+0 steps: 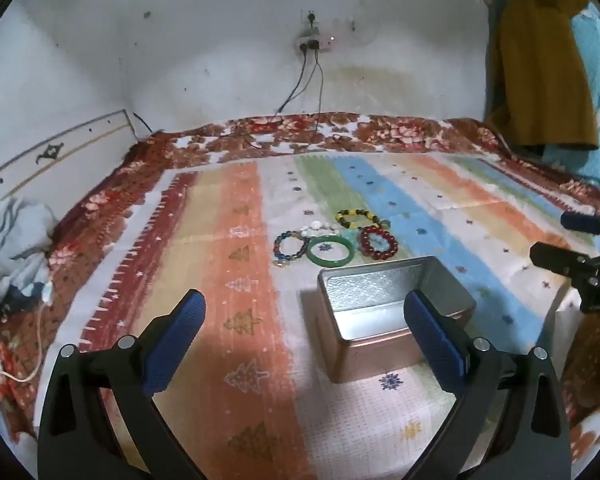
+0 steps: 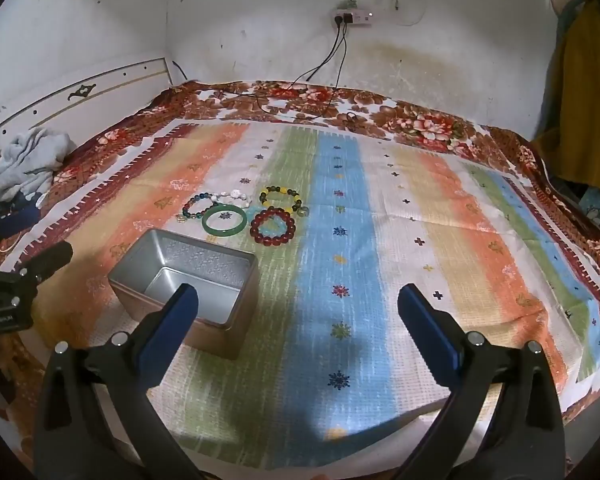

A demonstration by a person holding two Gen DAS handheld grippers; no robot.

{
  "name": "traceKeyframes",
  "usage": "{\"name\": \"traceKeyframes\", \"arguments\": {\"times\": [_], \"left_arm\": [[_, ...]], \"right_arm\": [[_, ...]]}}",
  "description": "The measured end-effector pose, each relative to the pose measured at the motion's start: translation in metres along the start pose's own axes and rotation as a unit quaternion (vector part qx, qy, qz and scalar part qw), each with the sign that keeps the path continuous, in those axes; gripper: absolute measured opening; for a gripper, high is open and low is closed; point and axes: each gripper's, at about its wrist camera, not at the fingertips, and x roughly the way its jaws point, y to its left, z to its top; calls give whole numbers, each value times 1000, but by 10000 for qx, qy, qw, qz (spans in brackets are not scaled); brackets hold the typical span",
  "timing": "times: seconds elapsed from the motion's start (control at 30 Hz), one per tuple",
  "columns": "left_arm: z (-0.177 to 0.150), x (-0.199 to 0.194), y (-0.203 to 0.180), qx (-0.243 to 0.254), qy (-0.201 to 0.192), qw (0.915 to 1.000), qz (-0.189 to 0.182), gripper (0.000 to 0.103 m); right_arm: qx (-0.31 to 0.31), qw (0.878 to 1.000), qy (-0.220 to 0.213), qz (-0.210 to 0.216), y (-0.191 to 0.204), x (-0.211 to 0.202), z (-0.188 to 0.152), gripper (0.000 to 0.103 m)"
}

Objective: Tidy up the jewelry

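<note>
Several bracelets lie together on a striped cloth: a green bangle (image 1: 331, 251) (image 2: 224, 220), a red bead bracelet (image 1: 379, 242) (image 2: 272, 226), a yellow and dark bead bracelet (image 1: 357, 218) (image 2: 281, 198), a dark multicolour bead bracelet (image 1: 291, 245) (image 2: 196, 205) and a white one (image 1: 318, 228) (image 2: 234, 199). An open, empty metal tin (image 1: 394, 312) (image 2: 188, 282) stands just in front of them. My left gripper (image 1: 306, 320) is open, above the cloth, near the tin. My right gripper (image 2: 298, 308) is open, to the right of the tin.
The striped cloth (image 2: 440, 240) covers a bed with a floral blanket (image 2: 420, 124) at its far edge. Cables (image 2: 324, 68) hang from a wall socket. Grey clothes (image 2: 28, 160) lie at the left. A mustard garment (image 1: 540, 72) hangs at the right.
</note>
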Motion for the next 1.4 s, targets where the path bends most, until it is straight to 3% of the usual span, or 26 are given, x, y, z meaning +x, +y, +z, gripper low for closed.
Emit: {"name": "traceKeyframes", "arguments": {"times": [0.23, 0.53, 0.7, 1.4], "left_arm": [[0, 3, 0, -48, 19, 9999, -109, 97], [-1, 1, -4, 51, -80, 9999, 141, 97], [-1, 3, -6, 71, -57, 10000, 18, 97], [-2, 9, -3, -10, 58, 9999, 149, 97]], "right_arm": [[-9, 10000, 14, 1, -5, 0, -5, 98], [5, 10000, 50, 3, -5, 2, -6, 98], [2, 10000, 43, 4, -6, 2, -8, 98], [53, 9999, 152, 19, -4, 6, -3, 98]]}}
